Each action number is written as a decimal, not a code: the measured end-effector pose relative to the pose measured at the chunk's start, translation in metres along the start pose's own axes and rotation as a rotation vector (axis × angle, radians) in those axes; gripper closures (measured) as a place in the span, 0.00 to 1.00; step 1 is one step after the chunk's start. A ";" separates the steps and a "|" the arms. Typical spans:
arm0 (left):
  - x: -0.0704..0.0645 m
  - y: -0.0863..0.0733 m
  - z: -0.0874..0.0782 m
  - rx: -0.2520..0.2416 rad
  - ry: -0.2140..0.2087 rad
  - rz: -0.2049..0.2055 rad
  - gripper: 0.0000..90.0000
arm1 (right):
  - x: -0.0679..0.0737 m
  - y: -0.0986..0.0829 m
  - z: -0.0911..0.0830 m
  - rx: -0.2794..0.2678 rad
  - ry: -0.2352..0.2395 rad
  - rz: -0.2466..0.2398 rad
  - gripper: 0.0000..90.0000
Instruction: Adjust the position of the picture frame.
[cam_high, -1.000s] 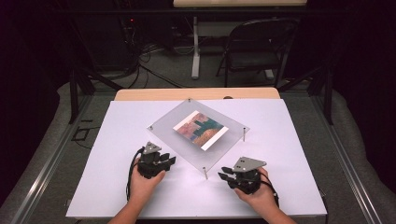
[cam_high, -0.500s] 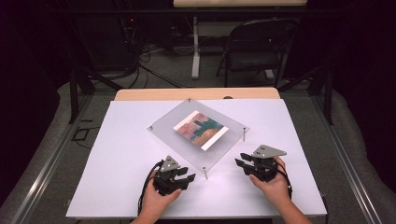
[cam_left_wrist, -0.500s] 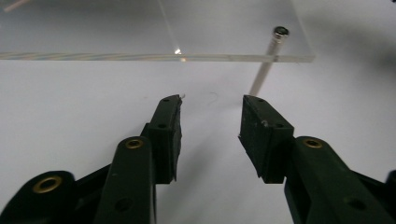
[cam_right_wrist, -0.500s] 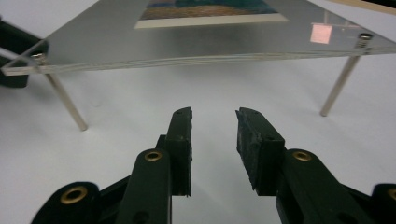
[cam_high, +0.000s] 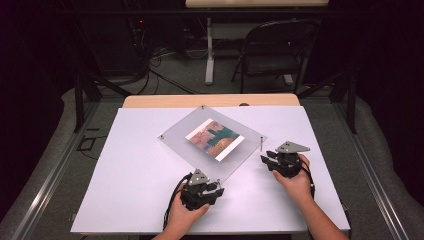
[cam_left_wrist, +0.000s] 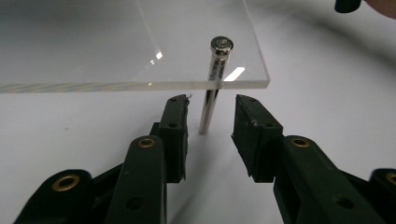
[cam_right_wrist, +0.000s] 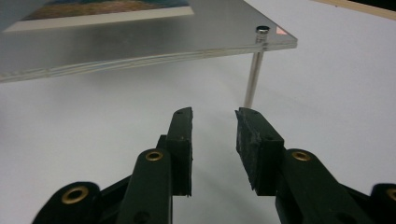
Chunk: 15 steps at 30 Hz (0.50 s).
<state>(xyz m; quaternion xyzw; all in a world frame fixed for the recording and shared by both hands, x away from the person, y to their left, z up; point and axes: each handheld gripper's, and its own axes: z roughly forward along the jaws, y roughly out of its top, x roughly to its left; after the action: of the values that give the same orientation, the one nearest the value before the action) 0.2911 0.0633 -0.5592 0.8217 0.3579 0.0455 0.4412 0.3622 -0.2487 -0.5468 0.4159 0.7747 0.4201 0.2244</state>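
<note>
A clear acrylic plate (cam_high: 175, 137) holding a colourful picture (cam_high: 215, 138) stands on thin metal posts on the white table. My left gripper (cam_high: 218, 189) sits at the plate's near corner. In the left gripper view it (cam_left_wrist: 211, 112) is open, and the near corner post (cam_left_wrist: 208, 100) stands just past the fingertips, in line with the gap. My right gripper (cam_high: 265, 160) is near the plate's right corner. In the right gripper view it (cam_right_wrist: 212, 114) is open and holds nothing. The right corner post (cam_right_wrist: 252, 81) rises a little beyond and to the right, under the plate (cam_right_wrist: 140, 46).
The white table top (cam_high: 125, 190) has bare room at the left and along the front. A wooden strip (cam_high: 210, 100) runs along its far edge. A folding chair (cam_high: 272, 55) and cables lie on the floor beyond. A bit of the other gripper (cam_left_wrist: 348, 4) shows at the top right.
My left gripper slid right to the plate's near corner post. My right gripper moved right and away from the front edge, up to the plate's right corner. The plate has not moved.
</note>
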 end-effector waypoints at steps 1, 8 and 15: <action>0.000 0.000 0.000 0.000 0.000 0.000 0.73 | 0.000 0.000 0.000 0.000 0.000 0.000 0.74; -0.001 0.001 0.010 -0.004 0.022 0.016 0.85 | -0.016 0.002 0.025 0.025 -0.017 0.020 0.74; 0.000 0.001 0.011 -0.013 0.022 0.025 0.92 | -0.023 0.008 0.047 0.025 -0.029 0.049 0.75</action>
<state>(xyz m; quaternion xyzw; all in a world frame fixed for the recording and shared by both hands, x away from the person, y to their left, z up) 0.2965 0.0554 -0.5650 0.8227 0.3521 0.0622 0.4419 0.4111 -0.2436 -0.5663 0.4434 0.7662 0.4098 0.2199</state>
